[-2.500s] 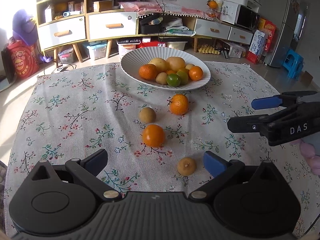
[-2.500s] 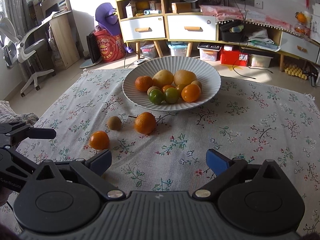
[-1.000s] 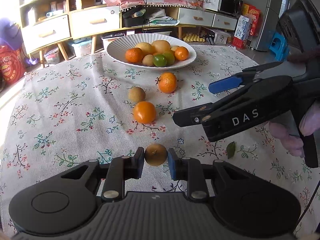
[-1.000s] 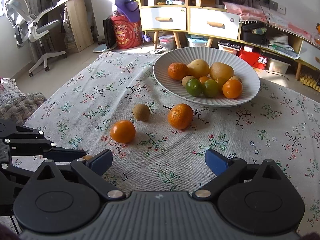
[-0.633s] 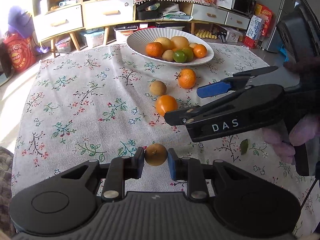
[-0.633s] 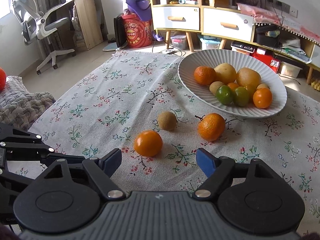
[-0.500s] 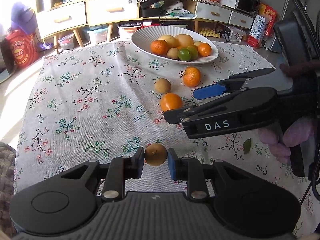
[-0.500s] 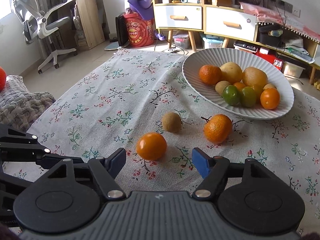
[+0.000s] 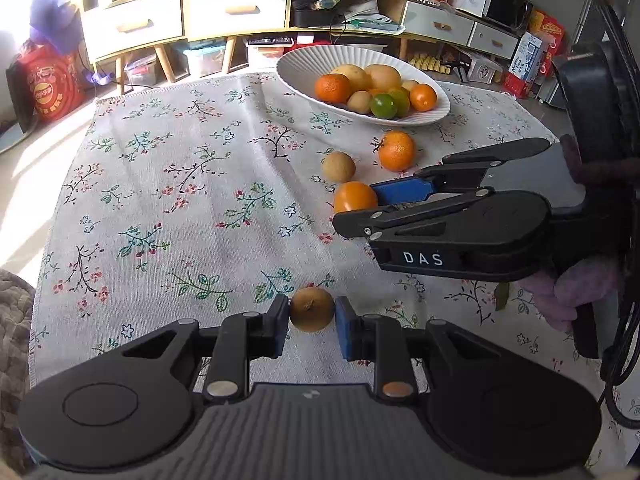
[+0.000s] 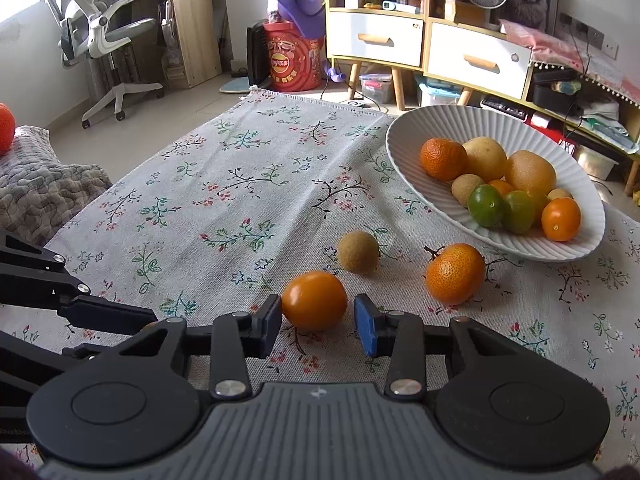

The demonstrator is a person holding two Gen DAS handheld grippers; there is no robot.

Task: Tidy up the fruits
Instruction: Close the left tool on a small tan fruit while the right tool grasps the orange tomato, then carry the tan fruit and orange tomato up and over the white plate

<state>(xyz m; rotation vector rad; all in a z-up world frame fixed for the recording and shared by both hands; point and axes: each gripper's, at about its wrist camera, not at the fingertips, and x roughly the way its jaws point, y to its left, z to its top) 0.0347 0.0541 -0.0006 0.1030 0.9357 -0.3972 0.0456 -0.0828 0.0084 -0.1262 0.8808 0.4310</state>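
My left gripper (image 9: 311, 322) is shut on a small brown-orange fruit (image 9: 311, 309) and holds it above the floral tablecloth. My right gripper (image 10: 318, 318) is open, its pads on either side of a smooth orange fruit (image 10: 314, 300) that lies on the cloth; the left pad touches it and a small gap shows at the right pad. It shows from the side in the left wrist view (image 9: 358, 210). A tan round fruit (image 10: 357, 251) and a rough mandarin (image 10: 455, 273) lie just beyond. The white ribbed bowl (image 10: 404, 128) holds several fruits.
The tablecloth's left edge (image 9: 44, 248) is near a grey quilted cushion (image 10: 36, 188). An office chair (image 10: 100, 40) and low cabinets (image 10: 400, 40) stand beyond the table. A small leaf (image 9: 501, 290) lies on the cloth under the right gripper.
My right gripper has moved forward around the smooth orange fruit and its jaws have narrowed. My left gripper still holds the small fruit and has drifted left.
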